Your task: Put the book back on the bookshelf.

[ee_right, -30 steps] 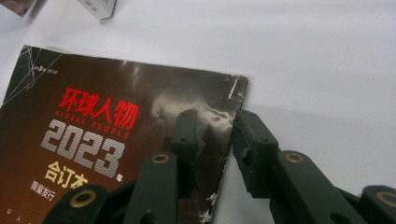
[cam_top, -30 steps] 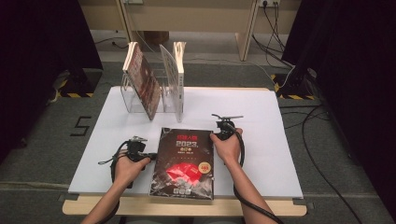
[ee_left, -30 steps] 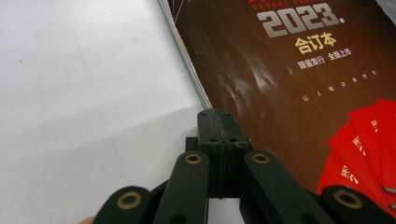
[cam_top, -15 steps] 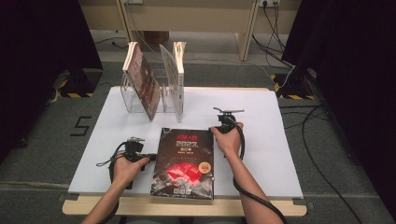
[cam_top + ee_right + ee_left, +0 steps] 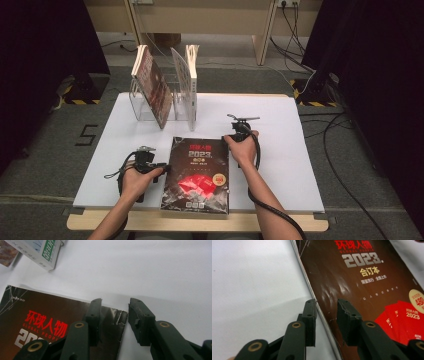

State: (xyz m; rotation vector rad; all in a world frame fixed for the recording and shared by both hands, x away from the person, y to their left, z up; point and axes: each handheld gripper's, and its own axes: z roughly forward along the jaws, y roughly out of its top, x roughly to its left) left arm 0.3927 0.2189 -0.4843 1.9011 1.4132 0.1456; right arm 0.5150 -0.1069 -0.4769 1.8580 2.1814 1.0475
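Note:
A dark book point(image 5: 197, 175) with red title and "2023" lies flat on the white table near its front edge. My left gripper point(image 5: 161, 167) is at the book's left edge. Its jaws point(image 5: 325, 305) have just been opening and now straddle that edge of the book point(image 5: 367, 290) without pressing on it. My right gripper point(image 5: 229, 138) is at the book's far right corner. Its jaws point(image 5: 115, 302) have also just been opening, and the worn corner of the book point(image 5: 50, 325) lies between them with a gap on both sides.
A clear rack point(image 5: 145, 107) stands at the back left of the white tabletop point(image 5: 300, 150). It holds a leaning book point(image 5: 152, 87) and an upright one point(image 5: 191, 82), whose lower end point(image 5: 42, 250) is also seen from the right gripper. Cables trail from both grippers.
The right hand has shifted slightly away from the person, toward the book's far corner. The left hand and the book have stayed where they were.

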